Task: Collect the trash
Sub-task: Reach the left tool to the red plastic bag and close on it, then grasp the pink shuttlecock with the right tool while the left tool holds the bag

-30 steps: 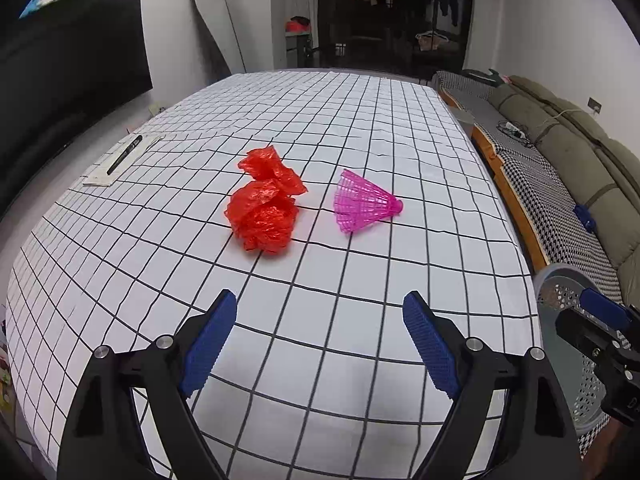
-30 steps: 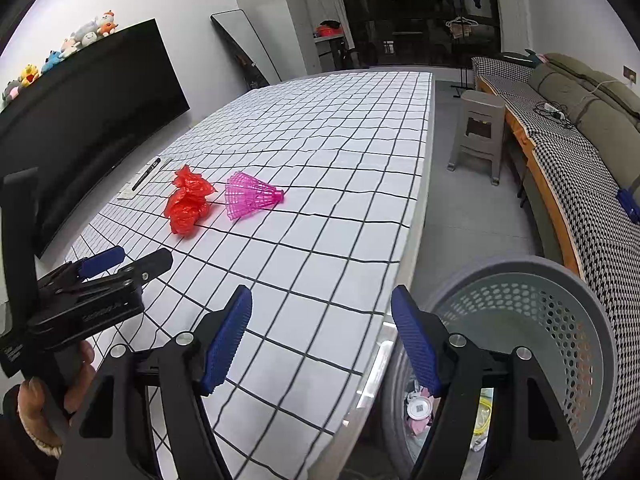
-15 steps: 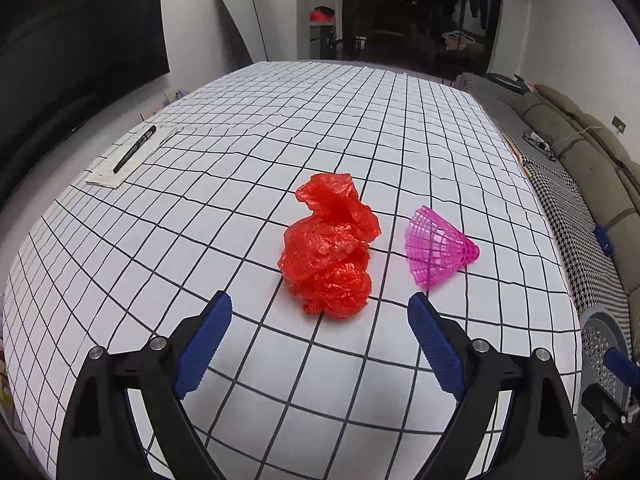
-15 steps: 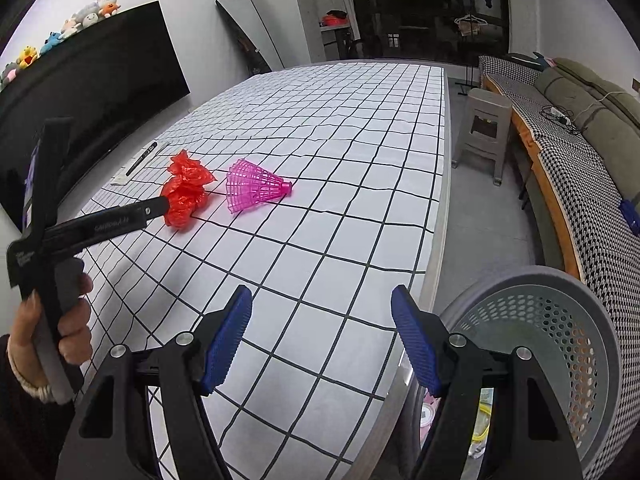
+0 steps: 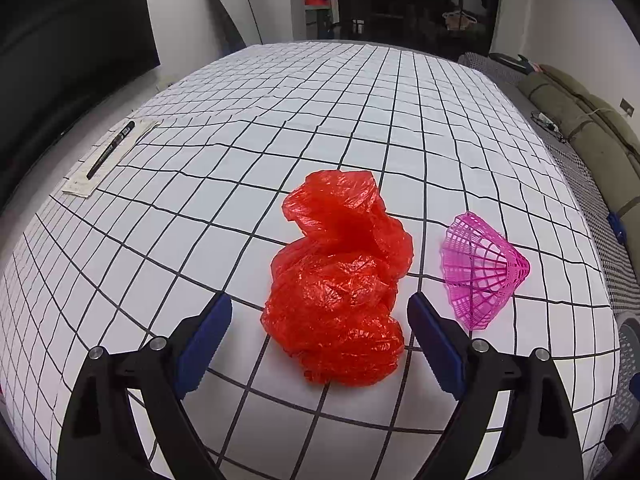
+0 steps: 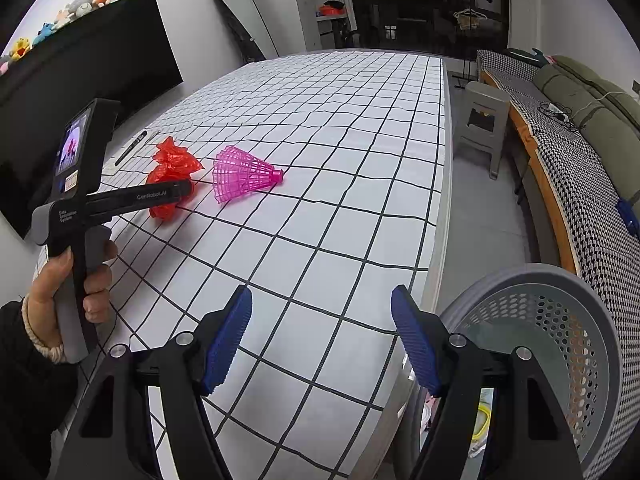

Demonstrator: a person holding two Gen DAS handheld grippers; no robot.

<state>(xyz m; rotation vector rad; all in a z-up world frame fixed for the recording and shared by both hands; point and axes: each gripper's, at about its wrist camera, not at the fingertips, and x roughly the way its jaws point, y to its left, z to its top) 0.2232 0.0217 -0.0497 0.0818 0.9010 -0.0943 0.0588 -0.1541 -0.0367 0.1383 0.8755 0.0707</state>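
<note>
A crumpled red plastic bag [image 5: 340, 280] lies on the checked tablecloth [image 5: 280, 128]. My left gripper [image 5: 320, 316] is open with its blue pads on either side of the bag's near part. A pink plastic mesh cone [image 5: 480, 268] lies just right of the bag. In the right wrist view the bag [image 6: 172, 176] is partly hidden behind the left gripper's finger, and the cone [image 6: 244, 174] lies beside it. My right gripper [image 6: 320, 320] is open and empty over the table's near right edge, beside a grey perforated bin [image 6: 560, 344].
A black pen on a paper slip [image 5: 108, 156] lies at the table's left side. A grey stool [image 6: 486, 120] and a sofa with a checked cover [image 6: 576, 168] stand to the right. The bin holds some trash at its bottom.
My left gripper has moved forward over the table until its open fingers flank the red bag. The right gripper has stayed near the bin.
</note>
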